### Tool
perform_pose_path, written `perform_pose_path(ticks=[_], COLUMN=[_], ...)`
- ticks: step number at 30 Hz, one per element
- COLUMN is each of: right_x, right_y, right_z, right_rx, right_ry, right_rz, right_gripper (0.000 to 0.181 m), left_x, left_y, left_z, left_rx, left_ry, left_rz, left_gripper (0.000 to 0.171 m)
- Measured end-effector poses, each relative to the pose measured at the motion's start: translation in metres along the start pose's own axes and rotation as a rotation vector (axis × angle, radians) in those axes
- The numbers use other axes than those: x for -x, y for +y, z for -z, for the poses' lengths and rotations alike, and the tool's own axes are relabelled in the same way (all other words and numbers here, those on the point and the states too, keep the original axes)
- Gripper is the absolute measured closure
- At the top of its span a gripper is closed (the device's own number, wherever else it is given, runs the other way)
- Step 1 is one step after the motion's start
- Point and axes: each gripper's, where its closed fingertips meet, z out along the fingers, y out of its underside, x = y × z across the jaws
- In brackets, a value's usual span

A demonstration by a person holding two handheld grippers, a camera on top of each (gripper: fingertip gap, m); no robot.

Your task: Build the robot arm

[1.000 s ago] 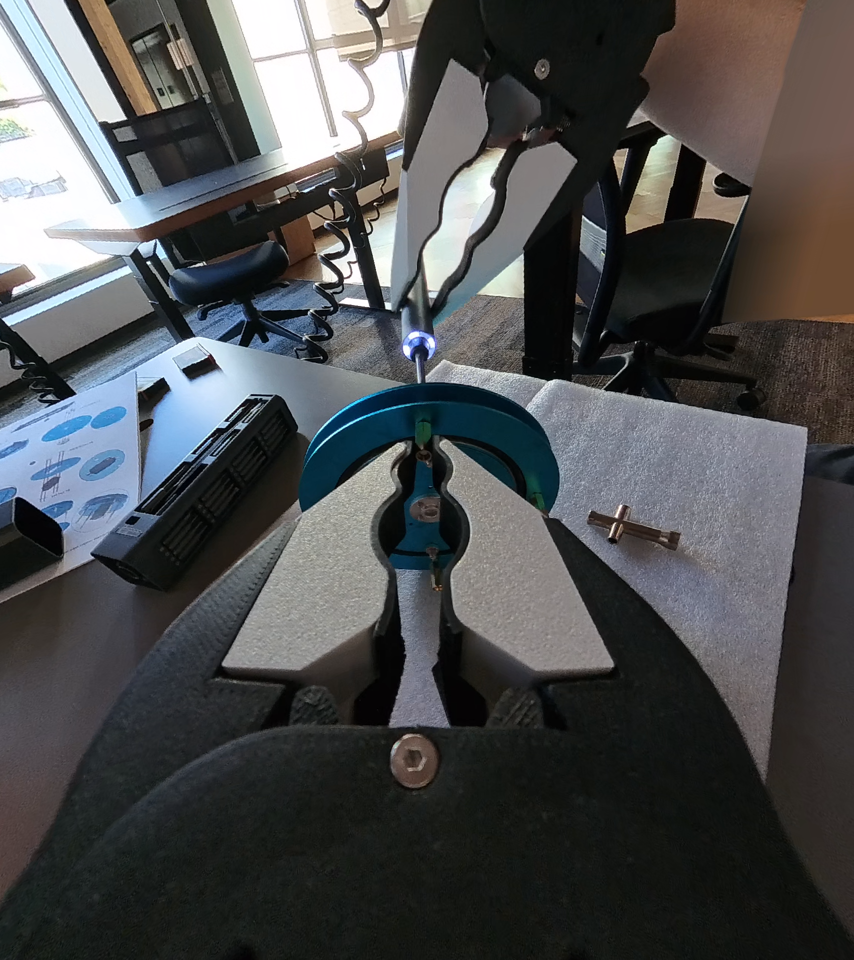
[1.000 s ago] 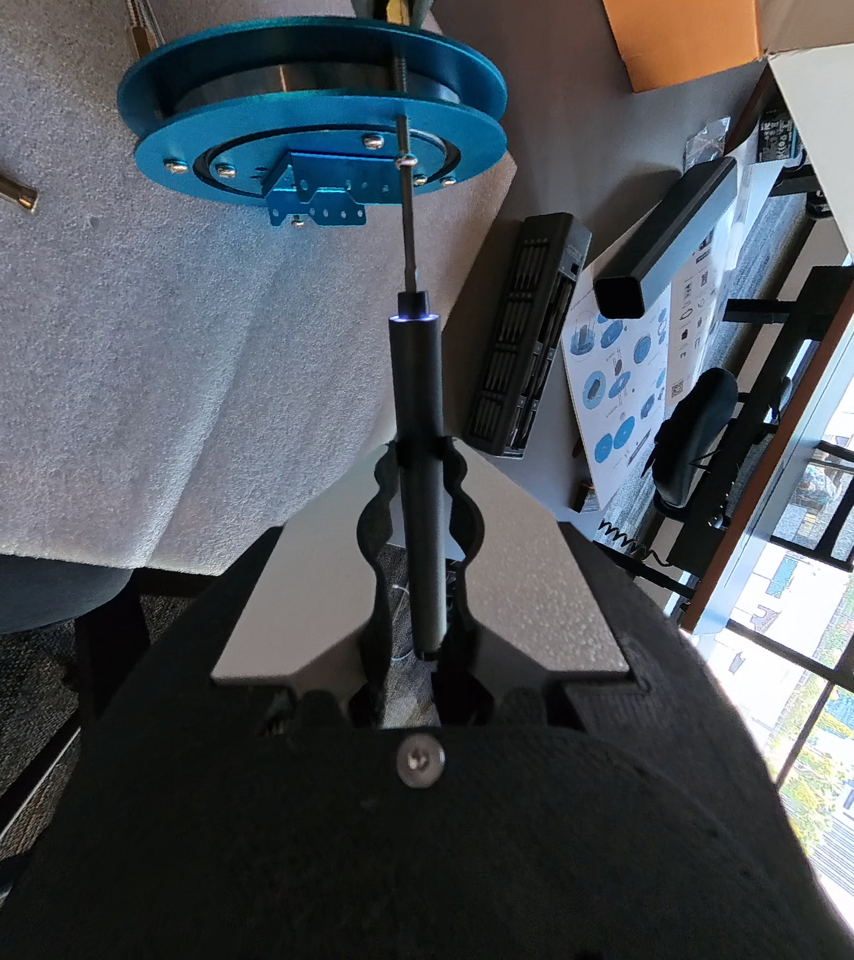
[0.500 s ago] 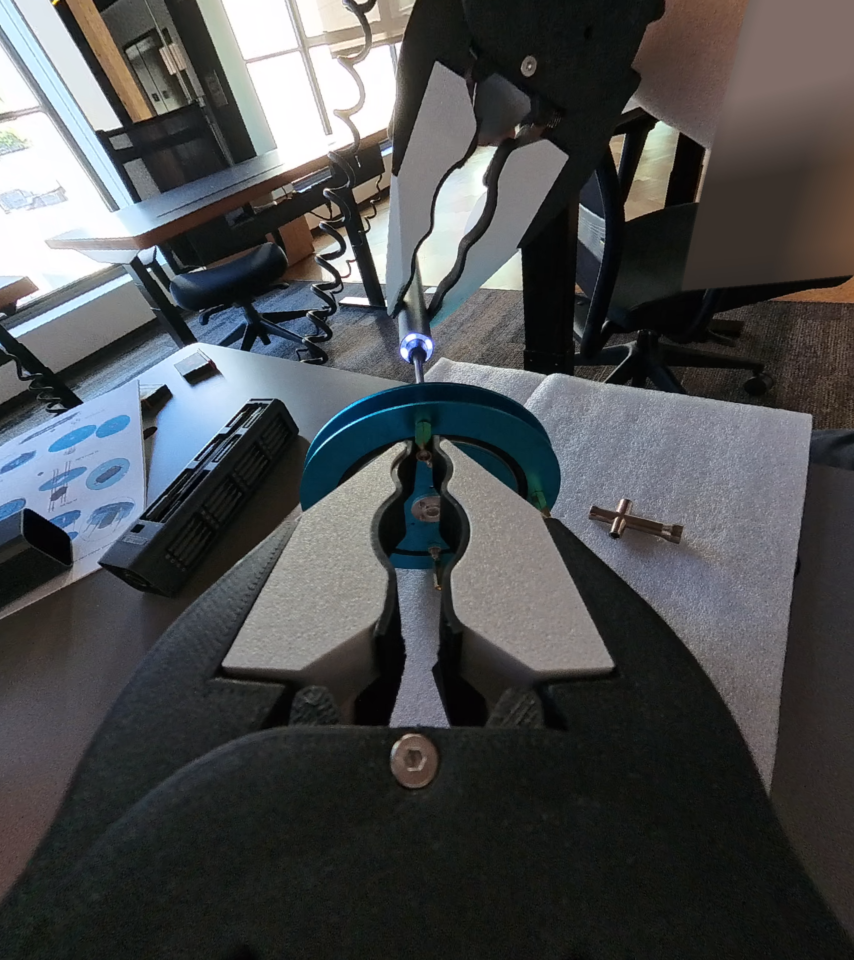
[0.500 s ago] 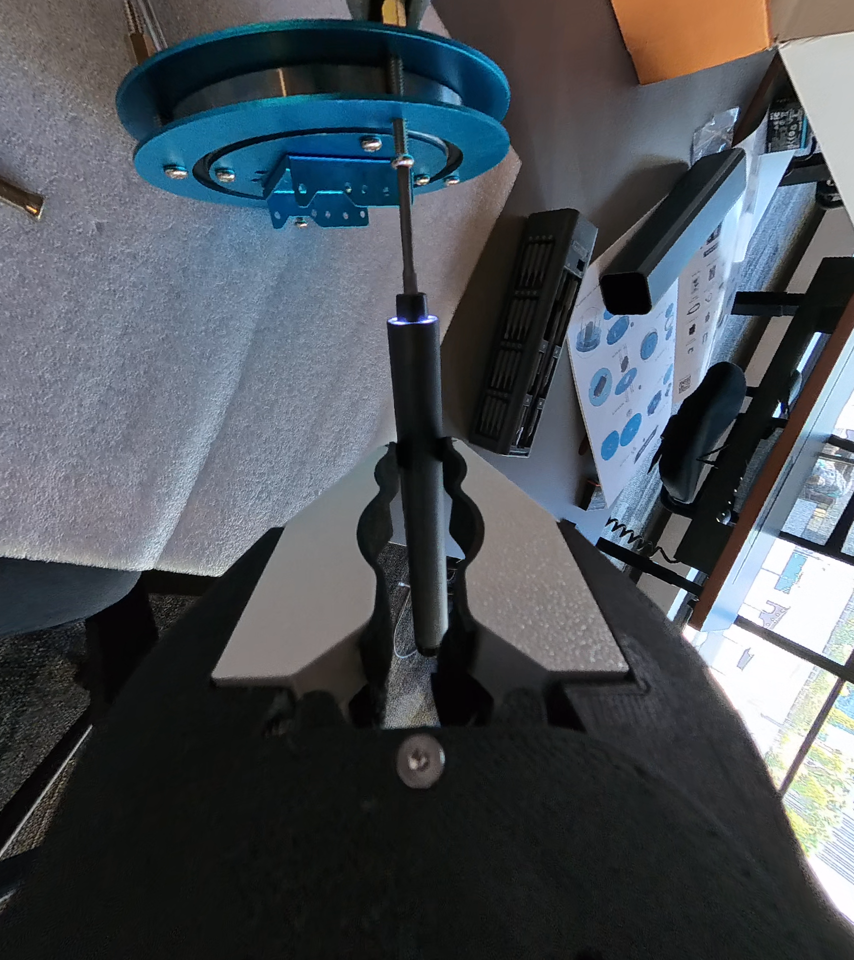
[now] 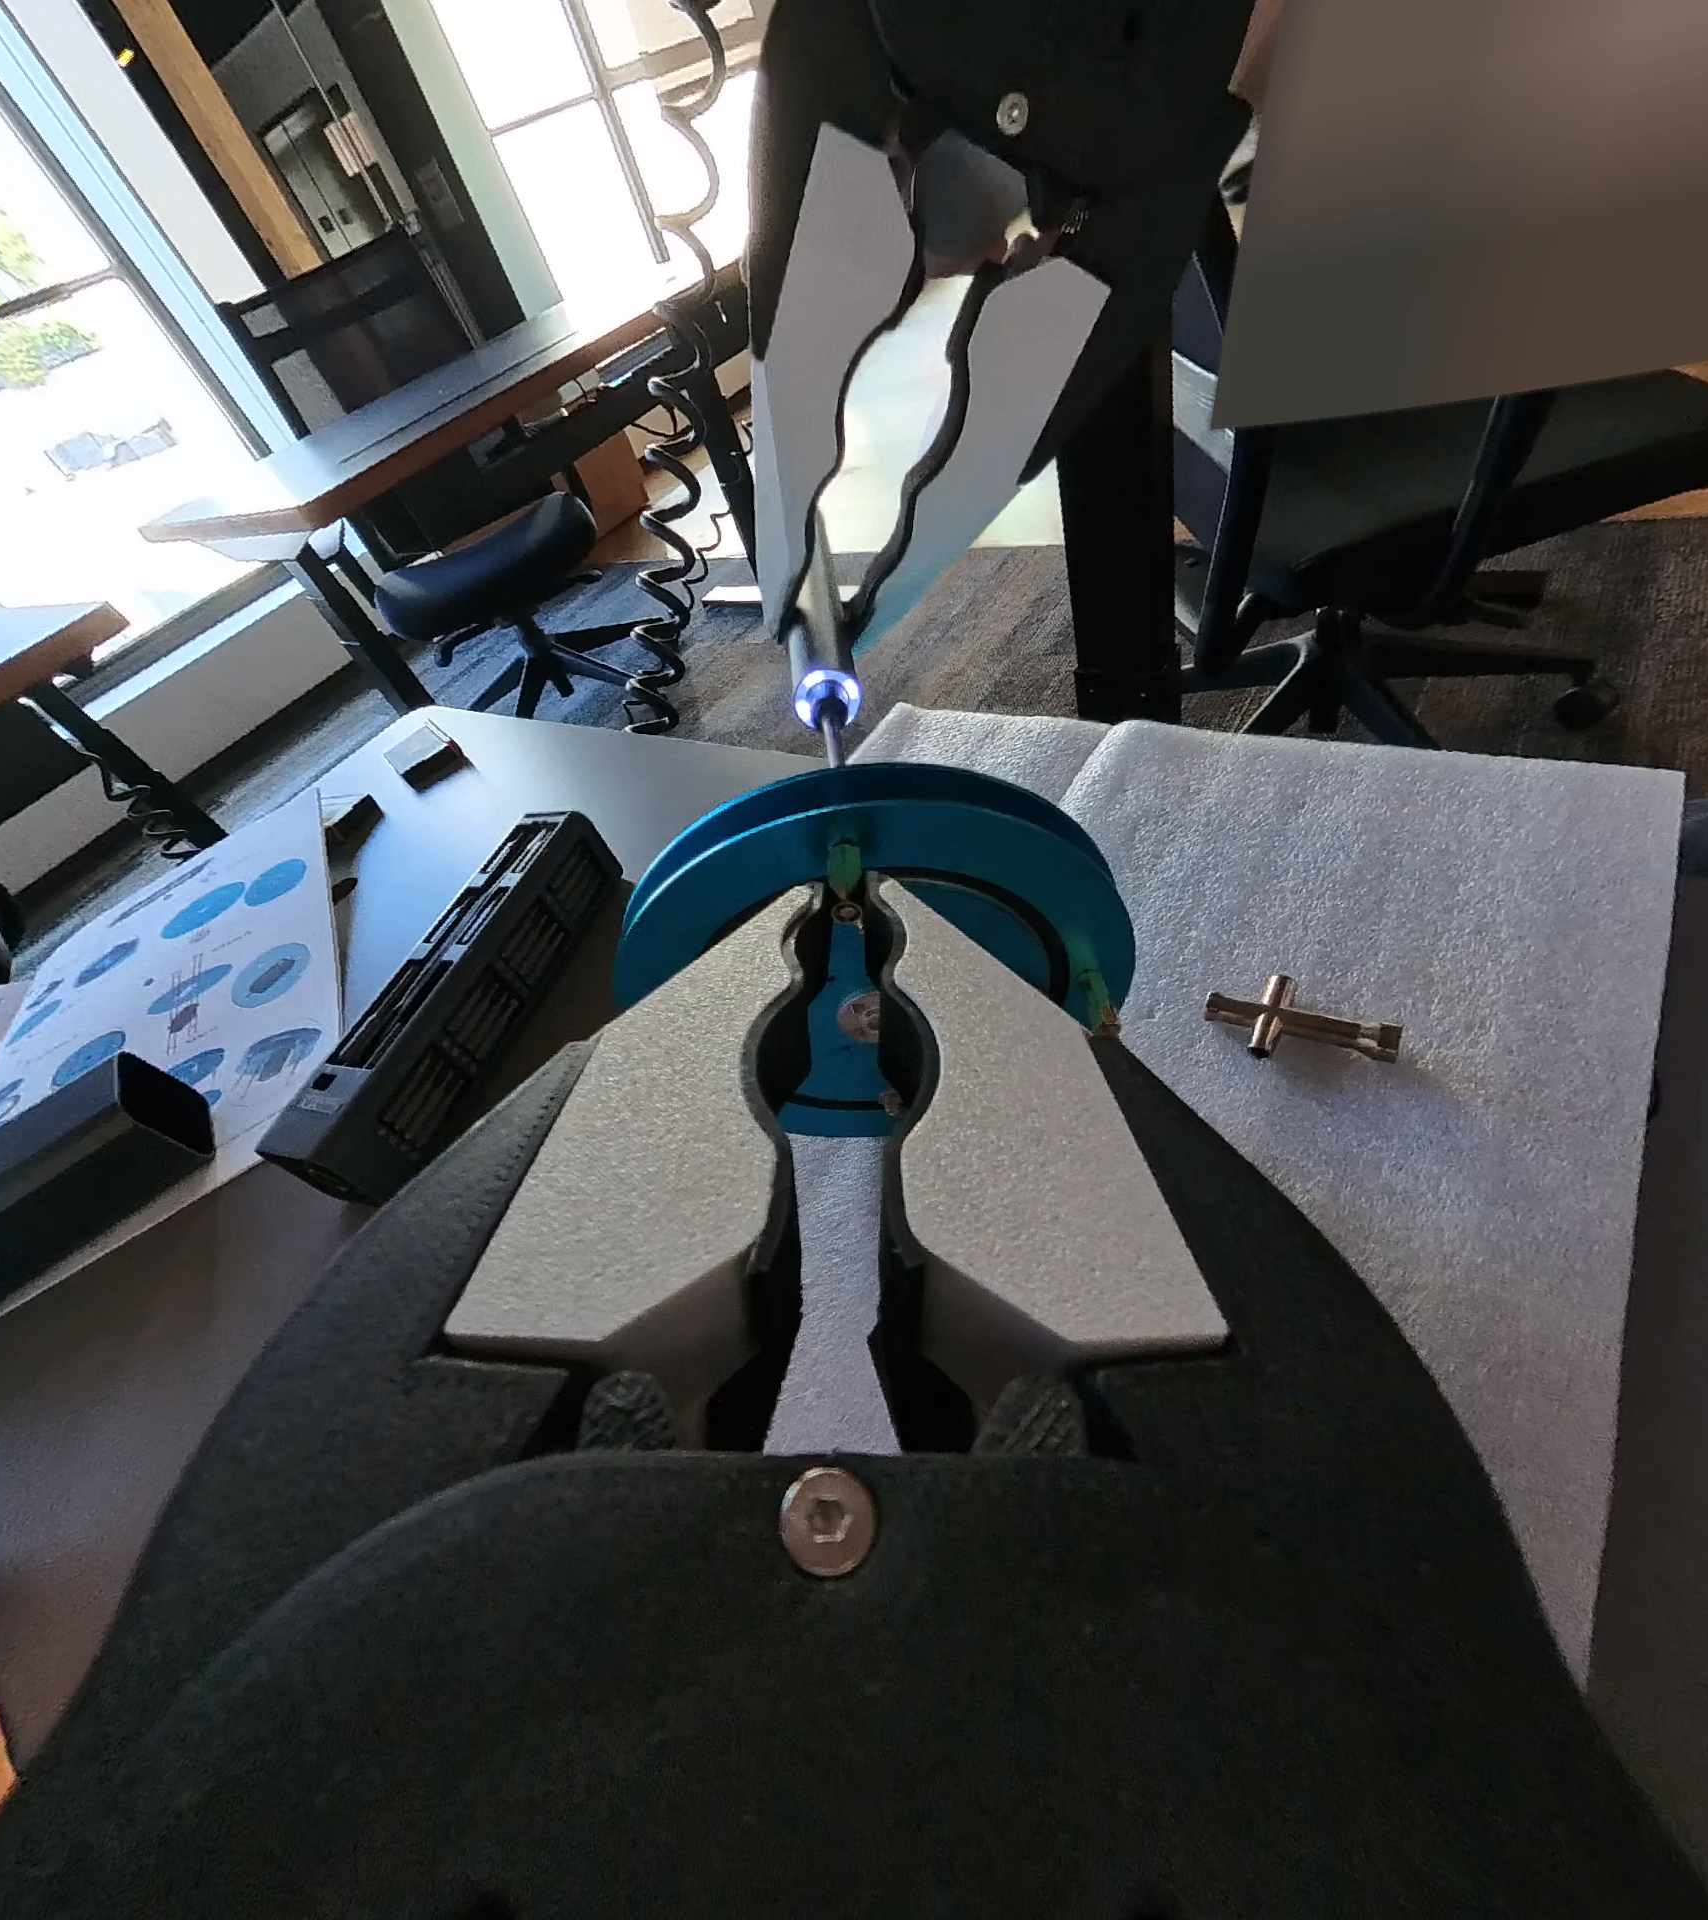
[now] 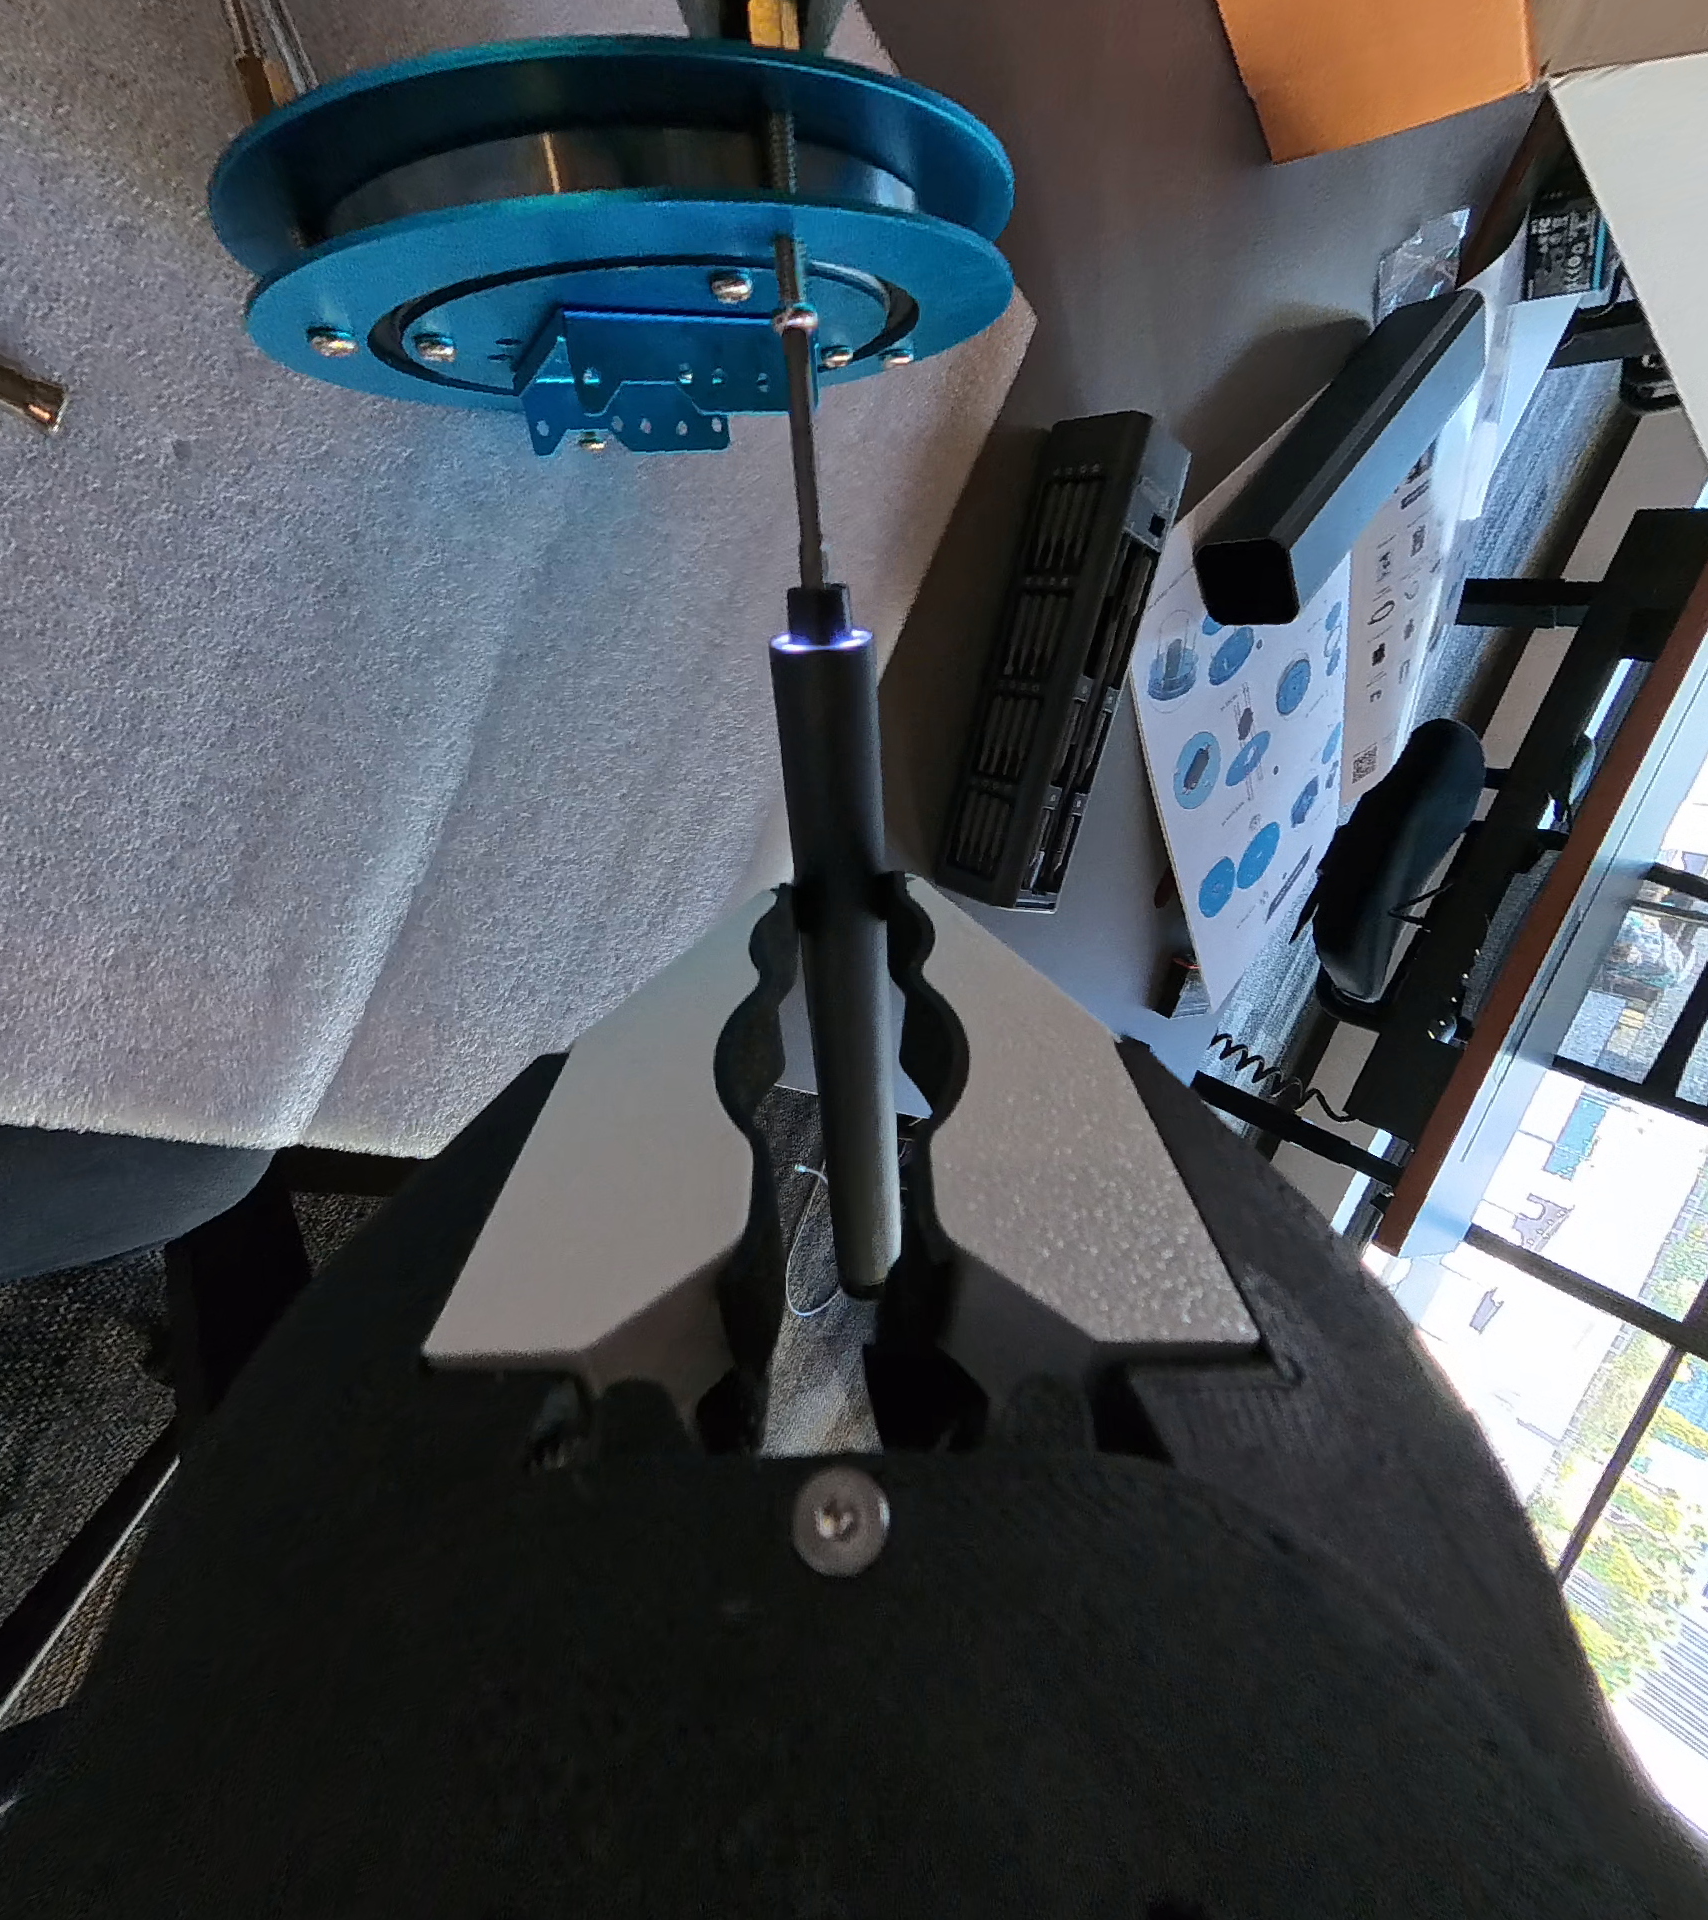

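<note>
A blue wheel of two metal discs [image 5: 725, 883] stands on edge on white foam [image 5: 1349, 1195]. My left gripper [image 5: 848, 883] is shut on a green and brass standoff at the wheel's rim. My right gripper [image 6: 837, 894] is shut on a dark electric screwdriver [image 6: 824, 748] with a lit ring. Its bit sits on a long screw [image 6: 794, 315] in the blue wheel's [image 6: 476, 270] face, beside a blue bracket [image 6: 642, 395]. The screwdriver [image 5: 819, 644] and the right gripper show beyond the wheel in the left wrist view.
A metal cross wrench [image 5: 1297, 1029] lies on the foam right of the wheel. A black bit case [image 5: 455, 1008], a printed sheet [image 5: 185, 966] and a dark rectangular tube [image 5: 50, 1153] lie to the left. A cardboard box [image 6: 1369, 73] is nearby. Office chairs and desks stand beyond the table. About 11 cm separates my left fingertips from my right. My left tips are roughly 12 cm from the metal cross wrench [image 5: 1297, 1029].
The left wrist view has tilted slightly. The screwdriver bit stays on the screw and both grips are unchanged.
</note>
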Motion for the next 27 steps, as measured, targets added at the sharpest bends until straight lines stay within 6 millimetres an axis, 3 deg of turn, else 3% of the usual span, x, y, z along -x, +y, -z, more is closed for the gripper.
perform_pose_path(ticks=[14, 27], right_x=[0.0007, 0.0013], right_y=[-0.0025, -0.0019], right_z=[0.0027, 0.004], right_rx=[-0.023, -0.016], right_ry=[0.008, 0.01], right_rz=[-0.002, 0.017], right_gripper=[0.166, 0.166], left_x=[0.0035, 0.0025], left_y=[0.0045, 0.0038], left_z=[0.0008, -0.001], left_rx=[0.167, 0.152], left_ry=[-0.016, 0.0], left_rz=[-0.189, -0.177], left_gripper=[0.167, 0.168])
